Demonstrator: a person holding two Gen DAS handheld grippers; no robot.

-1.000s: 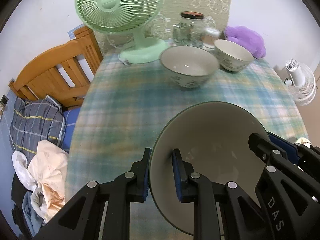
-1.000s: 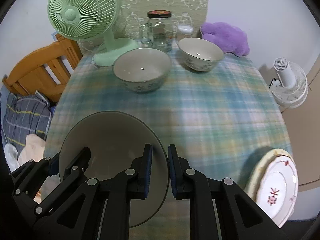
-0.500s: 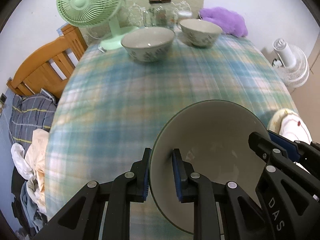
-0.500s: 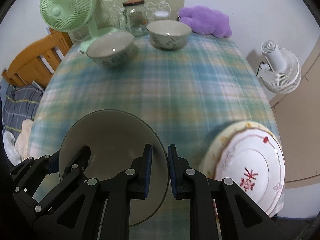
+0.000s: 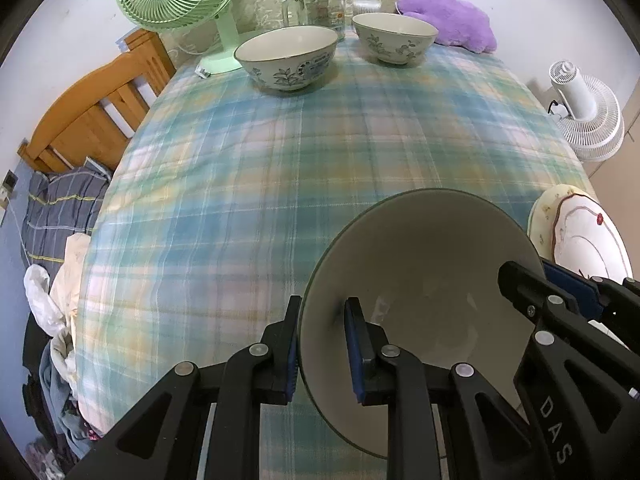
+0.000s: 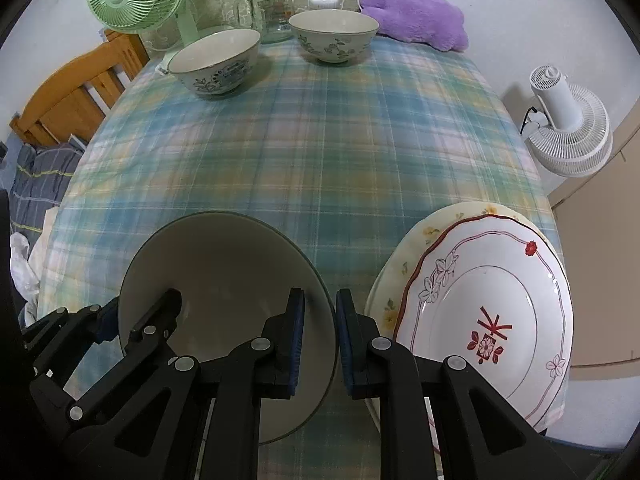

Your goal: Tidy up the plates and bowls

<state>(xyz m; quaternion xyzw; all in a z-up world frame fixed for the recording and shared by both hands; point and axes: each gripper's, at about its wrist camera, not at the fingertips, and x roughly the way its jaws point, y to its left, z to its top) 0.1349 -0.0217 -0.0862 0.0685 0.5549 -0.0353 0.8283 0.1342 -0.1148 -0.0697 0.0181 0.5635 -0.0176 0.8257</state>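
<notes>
Left wrist | both grippers apparently clamp large bowl rim

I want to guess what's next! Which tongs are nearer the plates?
Probably the right tongs: they pinch the rim of the bowl right beside the stacked plates, while the left tongs hold its far rim.

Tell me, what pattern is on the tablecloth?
The tablecloth is blue-green plaid, clearest in the right wrist view.
</notes>
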